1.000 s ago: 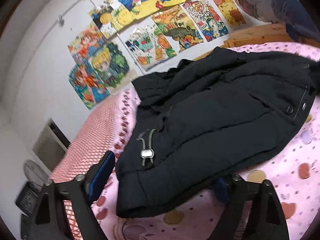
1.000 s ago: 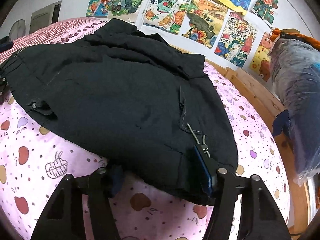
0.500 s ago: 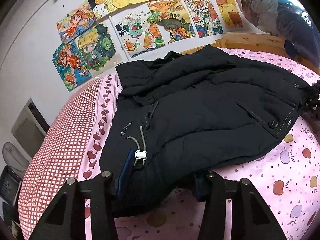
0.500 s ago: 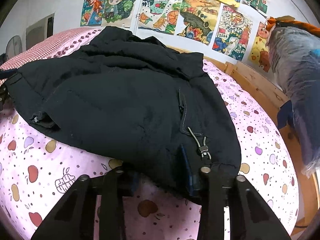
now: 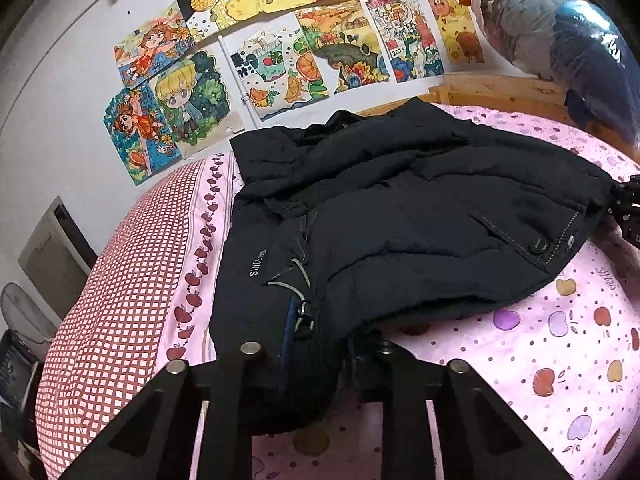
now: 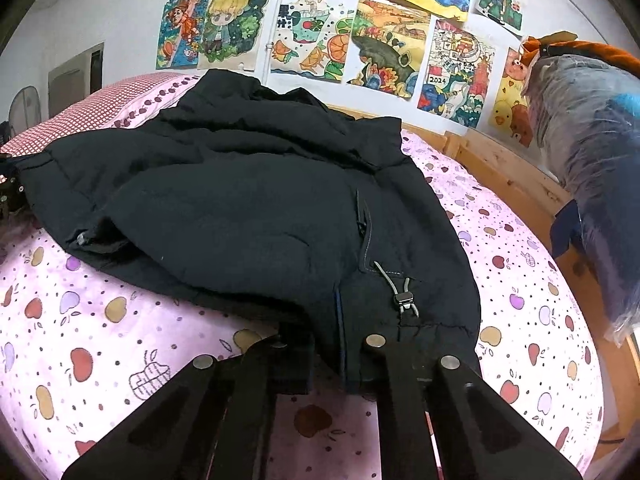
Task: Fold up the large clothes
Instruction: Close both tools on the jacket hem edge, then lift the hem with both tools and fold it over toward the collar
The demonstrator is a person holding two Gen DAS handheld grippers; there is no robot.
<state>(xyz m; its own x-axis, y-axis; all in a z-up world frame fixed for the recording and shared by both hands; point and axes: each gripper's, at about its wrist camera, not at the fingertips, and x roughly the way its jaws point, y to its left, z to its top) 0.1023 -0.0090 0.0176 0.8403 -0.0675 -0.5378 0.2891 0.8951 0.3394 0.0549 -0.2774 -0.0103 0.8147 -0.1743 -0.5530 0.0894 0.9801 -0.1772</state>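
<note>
The left gripper (image 5: 318, 354) is matte black, with two flat triangular arms cut through by long slots at the bottom of the frame. Round silver screw heads cap each arm's joints, and blue pads line the fingers. The right gripper (image 6: 326, 354) is built the same.

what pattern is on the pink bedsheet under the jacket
Small coloured apples and dots on the pink bedsheet, clearest in the right wrist view.

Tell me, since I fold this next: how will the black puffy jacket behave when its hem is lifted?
The jacket looks padded and rumpled, so it will probably sag and drape, not hold shape. Its bulk suggests springy folds. The left gripper is closing on the hem, where the cord toggle may dangle.
</note>
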